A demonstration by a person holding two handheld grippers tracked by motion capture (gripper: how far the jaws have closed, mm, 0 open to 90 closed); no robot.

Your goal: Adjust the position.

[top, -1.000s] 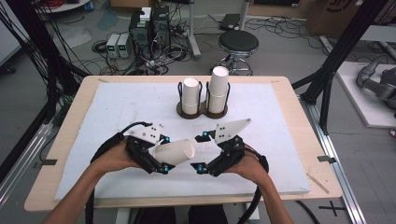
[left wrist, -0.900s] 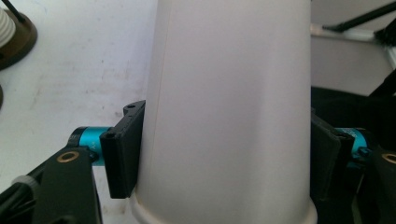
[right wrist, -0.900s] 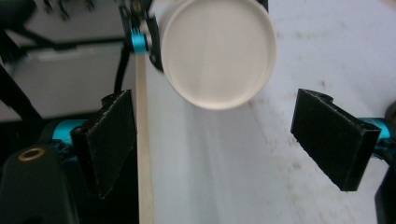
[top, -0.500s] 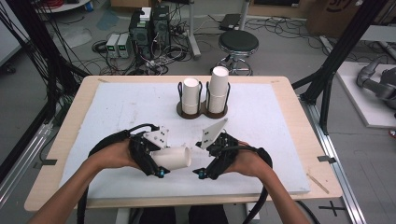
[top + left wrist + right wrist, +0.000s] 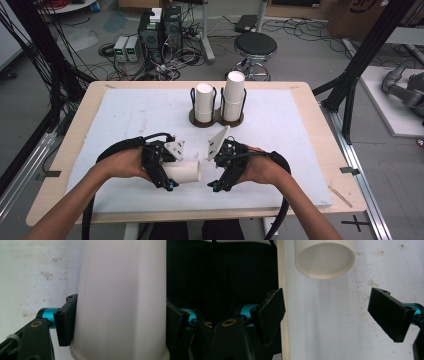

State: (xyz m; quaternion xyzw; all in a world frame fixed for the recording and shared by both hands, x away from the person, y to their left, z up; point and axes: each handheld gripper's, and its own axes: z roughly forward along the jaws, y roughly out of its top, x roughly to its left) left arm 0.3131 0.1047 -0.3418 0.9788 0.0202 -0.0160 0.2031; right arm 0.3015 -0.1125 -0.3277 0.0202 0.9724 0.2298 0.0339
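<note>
From above, my white foam-topped wooden table [image 5: 125,115] carries a black wire two-slot cup holder [image 5: 216,118] with white cup stacks at its far middle, and nearer me than that holder my left gripper [image 5: 169,181] holds a white paper cup [image 5: 183,172] on its side, mouth toward my right gripper [image 5: 215,184], which sits just beside it. My left gripper view adds that both black jaws press the cup's [image 5: 122,300] wall near its rim, while my right gripper view shows its jaws spread wide with nothing between, the cup's open mouth [image 5: 324,258] ahead. Since half a second ago both hands have drawn slightly farther from the holder.
</note>
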